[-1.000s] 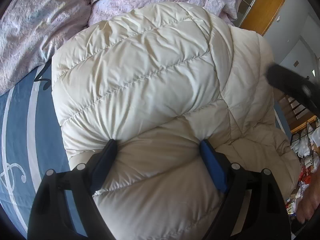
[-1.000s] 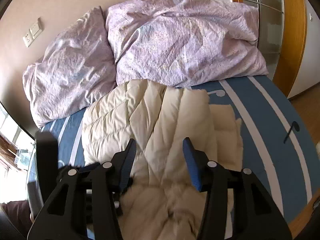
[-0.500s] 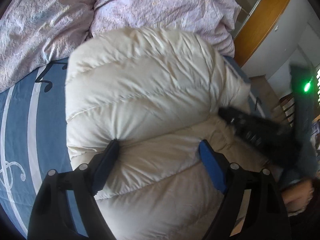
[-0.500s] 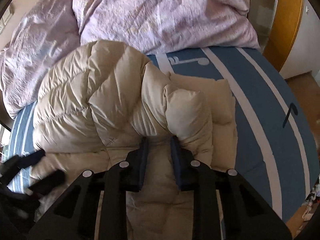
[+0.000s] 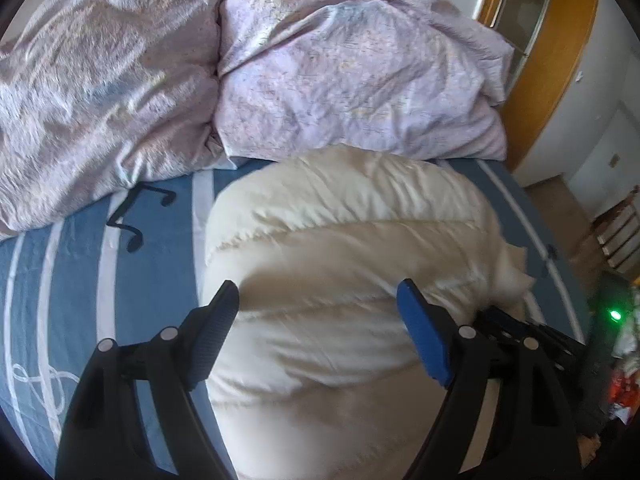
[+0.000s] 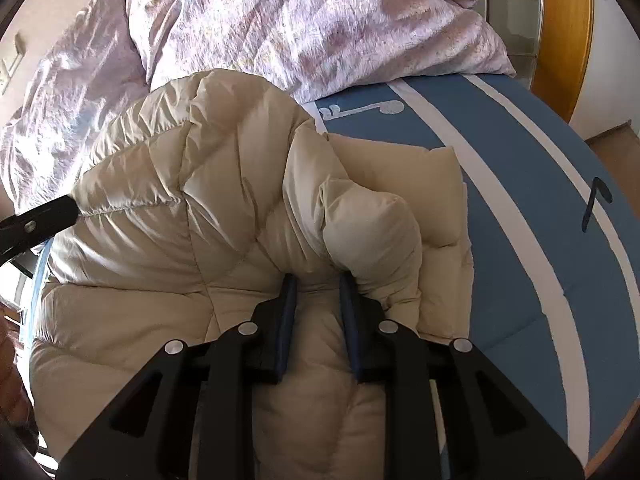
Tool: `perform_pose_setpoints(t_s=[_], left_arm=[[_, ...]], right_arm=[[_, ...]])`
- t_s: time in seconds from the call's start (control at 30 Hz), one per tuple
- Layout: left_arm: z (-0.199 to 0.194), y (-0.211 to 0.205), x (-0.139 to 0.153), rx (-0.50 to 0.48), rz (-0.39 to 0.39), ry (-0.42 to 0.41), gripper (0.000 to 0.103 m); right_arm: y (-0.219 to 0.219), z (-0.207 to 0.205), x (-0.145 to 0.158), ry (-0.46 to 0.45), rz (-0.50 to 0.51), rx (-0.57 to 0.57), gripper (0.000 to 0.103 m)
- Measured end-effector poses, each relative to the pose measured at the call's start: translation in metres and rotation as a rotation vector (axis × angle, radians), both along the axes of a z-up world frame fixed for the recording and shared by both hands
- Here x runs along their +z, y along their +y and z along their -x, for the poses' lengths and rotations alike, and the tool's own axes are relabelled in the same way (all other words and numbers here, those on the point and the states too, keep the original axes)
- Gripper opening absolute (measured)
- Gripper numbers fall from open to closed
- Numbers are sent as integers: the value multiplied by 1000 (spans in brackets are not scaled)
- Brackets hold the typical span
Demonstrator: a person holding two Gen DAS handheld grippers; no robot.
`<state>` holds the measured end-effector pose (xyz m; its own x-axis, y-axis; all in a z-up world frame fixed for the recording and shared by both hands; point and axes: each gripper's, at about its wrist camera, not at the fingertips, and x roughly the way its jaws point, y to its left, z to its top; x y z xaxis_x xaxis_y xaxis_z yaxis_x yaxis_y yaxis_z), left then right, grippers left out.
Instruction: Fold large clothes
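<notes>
A cream quilted down jacket (image 5: 352,240) lies bunched on the blue bed (image 5: 80,264). My left gripper (image 5: 318,300) is open, its fingers straddling the jacket's near part, pressing on the padding. In the right wrist view the jacket (image 6: 192,208) is folded up in a hump. My right gripper (image 6: 318,284) is shut on a thick fold of the jacket, with fabric between its blue pads. The left gripper's finger shows at the left edge of the right wrist view (image 6: 40,216).
Two lilac pillows (image 5: 352,72) (image 5: 92,92) lie at the head of the bed behind the jacket. The blue sheet with white stripes (image 6: 540,208) spreads to the right. A wooden door frame (image 5: 552,64) and cluttered floor (image 5: 624,352) stand beyond the bed's right edge.
My right gripper closed on a fold of the jacket and lifted it. The jacket bunched up towards me, away from the pillows. My left gripper stayed open and drew back.
</notes>
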<state>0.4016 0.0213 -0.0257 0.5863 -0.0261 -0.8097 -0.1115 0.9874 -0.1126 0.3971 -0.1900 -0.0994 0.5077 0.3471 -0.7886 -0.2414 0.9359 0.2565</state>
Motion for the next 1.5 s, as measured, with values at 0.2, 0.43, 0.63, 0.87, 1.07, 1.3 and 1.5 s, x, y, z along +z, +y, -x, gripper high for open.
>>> perform_pose_setpoints(t_s=[0.2,0.43,0.63,0.87,1.07,1.3,1.5], left_arm=[[-5,-3,-28,15,-38,37,85],[-11,-10,-47,15,-75,42,92],[-12,-8,-54,33,-66,33,95],[-11,-5,-59,51,-62,7,97],[-10,-4,-63,63,-56,-20,98],[-9,-5,-67,72,-60,-32,99],[-8,-4,-69,78,-61,-40,101]], right_arm=[[-8,2,-5,-37,-47,13,23],[-13,6,-9,-82,-82,23,23],[-14,6,-11,-99,-101,24,23],[-13,7,-13,-116,-95,23,23],[-10,7,-14,-137,-71,22,23],[-8,8,-14,-151,-55,17,23],[-7,10,-15,-163,-49,16,23]])
